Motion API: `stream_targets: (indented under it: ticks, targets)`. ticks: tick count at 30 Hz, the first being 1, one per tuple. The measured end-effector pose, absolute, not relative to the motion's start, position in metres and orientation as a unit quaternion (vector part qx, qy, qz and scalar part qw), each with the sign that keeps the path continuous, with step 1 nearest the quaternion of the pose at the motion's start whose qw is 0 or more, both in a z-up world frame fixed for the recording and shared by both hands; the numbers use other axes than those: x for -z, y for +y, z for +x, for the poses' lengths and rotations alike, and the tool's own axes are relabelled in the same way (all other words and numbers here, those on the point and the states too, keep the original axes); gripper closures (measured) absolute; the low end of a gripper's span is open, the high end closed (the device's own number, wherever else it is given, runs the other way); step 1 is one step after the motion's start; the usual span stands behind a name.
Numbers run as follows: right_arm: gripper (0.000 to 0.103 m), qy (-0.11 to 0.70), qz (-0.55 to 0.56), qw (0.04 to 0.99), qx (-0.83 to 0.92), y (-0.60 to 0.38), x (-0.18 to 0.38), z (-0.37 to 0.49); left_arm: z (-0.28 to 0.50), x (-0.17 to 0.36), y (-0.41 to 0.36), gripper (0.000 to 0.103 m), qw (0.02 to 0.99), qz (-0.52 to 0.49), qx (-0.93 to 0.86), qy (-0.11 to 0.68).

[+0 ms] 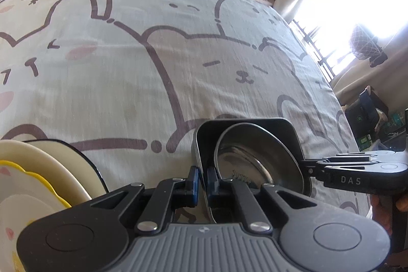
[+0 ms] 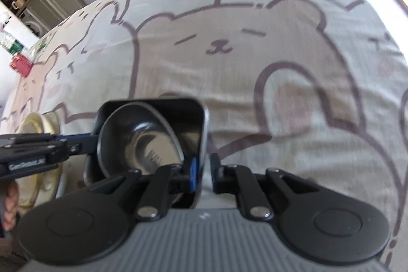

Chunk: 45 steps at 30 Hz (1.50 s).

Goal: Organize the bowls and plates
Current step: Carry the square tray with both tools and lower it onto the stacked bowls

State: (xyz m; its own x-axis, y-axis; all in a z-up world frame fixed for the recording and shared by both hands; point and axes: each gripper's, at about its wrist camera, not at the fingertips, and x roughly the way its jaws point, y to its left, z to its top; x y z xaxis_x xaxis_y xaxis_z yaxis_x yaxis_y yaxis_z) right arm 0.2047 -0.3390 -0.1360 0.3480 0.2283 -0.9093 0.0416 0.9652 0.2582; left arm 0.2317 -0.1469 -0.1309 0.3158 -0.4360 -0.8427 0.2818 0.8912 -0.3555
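Hand-held grippers (image 1: 202,181) (image 2: 202,173) both pinch square tray (image 1: 244,124) walls — steel bowl (image 1: 255,159) (apparently loose) inside.

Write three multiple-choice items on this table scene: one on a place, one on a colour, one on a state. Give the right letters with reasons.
1. Where does the round steel bowl sit?
A. Inside the dark square dish
B. On the pale plates
C. On a chair

2. What colour is the wavy rim of the plate at the left?
A. Red
B. Yellow
C. Green

3. How is the left claw?
A. Wide open above the cloth
B. Shut on the dish's wall
C. Shut on a plate

Key: A, the dish's walls surround the bowl; B, the scalloped edge is yellow; B, its blue pads pinch the dish's near wall.
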Motion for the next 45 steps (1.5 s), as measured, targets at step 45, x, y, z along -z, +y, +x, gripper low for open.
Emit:
stream_targets:
  ticks: [45]
  targets:
    - [0.095, 0.476, 0.198, 0.853, -0.086, -0.331, 0.068, 0.176, 0.213, 0.05, -0.074, 0.097, 0.837, -0.198, 0.223, 0.458]
